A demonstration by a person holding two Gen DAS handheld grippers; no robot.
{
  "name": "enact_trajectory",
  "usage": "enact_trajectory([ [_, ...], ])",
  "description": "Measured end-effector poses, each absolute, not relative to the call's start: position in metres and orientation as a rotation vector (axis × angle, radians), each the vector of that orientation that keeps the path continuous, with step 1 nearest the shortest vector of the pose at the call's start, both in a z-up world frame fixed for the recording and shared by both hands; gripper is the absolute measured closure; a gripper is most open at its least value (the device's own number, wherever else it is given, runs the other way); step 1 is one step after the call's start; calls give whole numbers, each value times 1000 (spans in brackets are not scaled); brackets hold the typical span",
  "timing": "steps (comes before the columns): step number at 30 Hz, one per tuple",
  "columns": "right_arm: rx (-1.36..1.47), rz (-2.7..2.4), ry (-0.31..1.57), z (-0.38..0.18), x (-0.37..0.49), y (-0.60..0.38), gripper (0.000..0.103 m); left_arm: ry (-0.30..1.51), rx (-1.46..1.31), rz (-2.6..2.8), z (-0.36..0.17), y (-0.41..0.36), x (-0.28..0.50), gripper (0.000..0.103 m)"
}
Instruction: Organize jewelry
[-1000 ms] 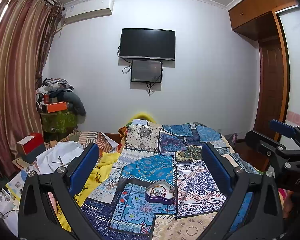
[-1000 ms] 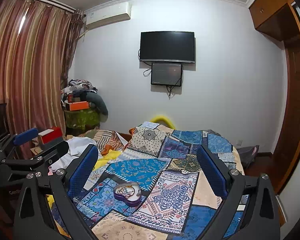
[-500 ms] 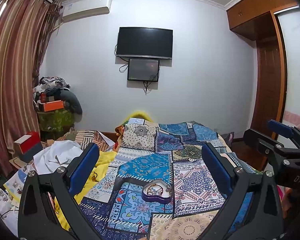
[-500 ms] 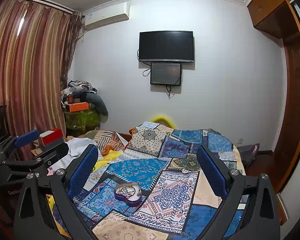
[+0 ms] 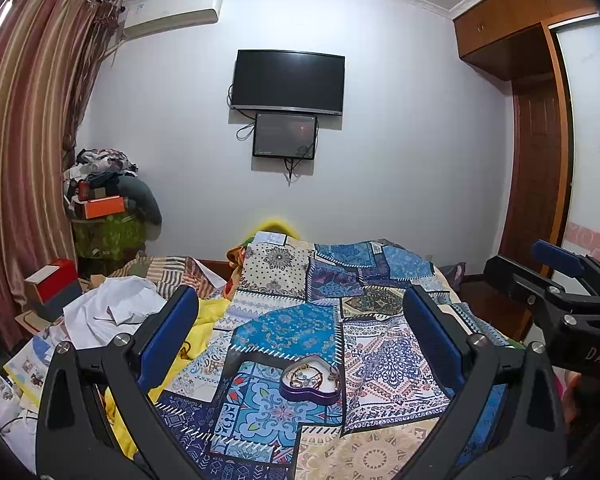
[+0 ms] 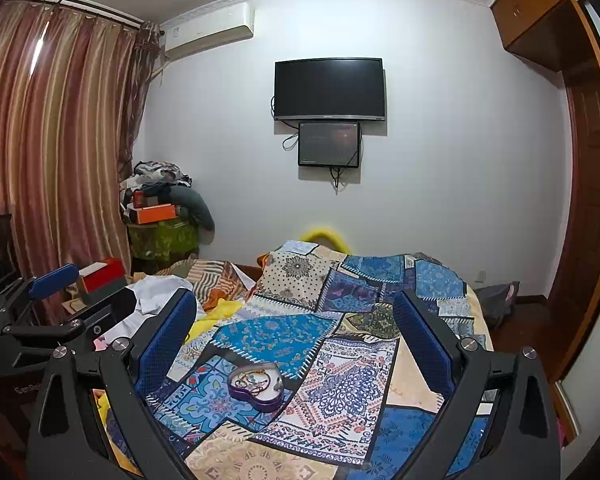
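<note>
Left wrist view: left hand-held gripper (image 5: 300,332) held above the bed, blue-padded fingers (image 5: 168,336) spread wide, nothing between them. Heart-shaped purple jewelry box (image 5: 310,380) sits open on the patchwork bedspread (image 5: 384,364), lower centre, between the two fingers in frame and well clear of both. Inside it a tangle of bracelets or chains (image 5: 306,374), beads red and teal; single pieces too small to tell apart. Right hand-held gripper (image 5: 556,276) shows at the right edge from the side, fingers apart, empty. White cloth (image 5: 112,308) and yellow fabric (image 5: 208,312) lie crumpled on the left of the bed. Red and grey box (image 5: 54,288) further left. Wall-mounted TV (image 5: 288,82) with a smaller screen (image 5: 285,136) just below it. Striped curtain (image 5: 24,140) on the left, wooden wardrobe (image 5: 540,80) on the right.

Right wrist view: right hand-held gripper (image 6: 294,332) also wide open and empty, up above the bed. Jewelry box (image 6: 256,386) lies on the bedspread (image 6: 352,392) left of centre, nearer the left finger (image 6: 164,340) but not touching it. Left hand-held gripper (image 6: 52,280) at the left edge, fingers parted, holding nothing. Pile of clothes and an orange box (image 6: 156,212) stacked in the far corner by the curtain (image 6: 60,140). Air conditioner (image 6: 208,30) high on the wall.
</note>
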State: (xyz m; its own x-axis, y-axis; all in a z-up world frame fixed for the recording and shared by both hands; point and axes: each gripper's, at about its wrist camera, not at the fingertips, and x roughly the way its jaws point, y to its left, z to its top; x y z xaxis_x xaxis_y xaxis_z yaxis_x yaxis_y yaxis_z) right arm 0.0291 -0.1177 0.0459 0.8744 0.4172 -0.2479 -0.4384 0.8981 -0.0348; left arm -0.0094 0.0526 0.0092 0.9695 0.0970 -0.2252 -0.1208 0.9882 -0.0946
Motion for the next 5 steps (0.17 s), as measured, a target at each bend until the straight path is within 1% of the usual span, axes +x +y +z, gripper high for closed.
enact_trajectory([
  [5, -89, 448, 243, 46, 31, -115, 5, 224, -117, 119, 8, 57, -9, 0],
])
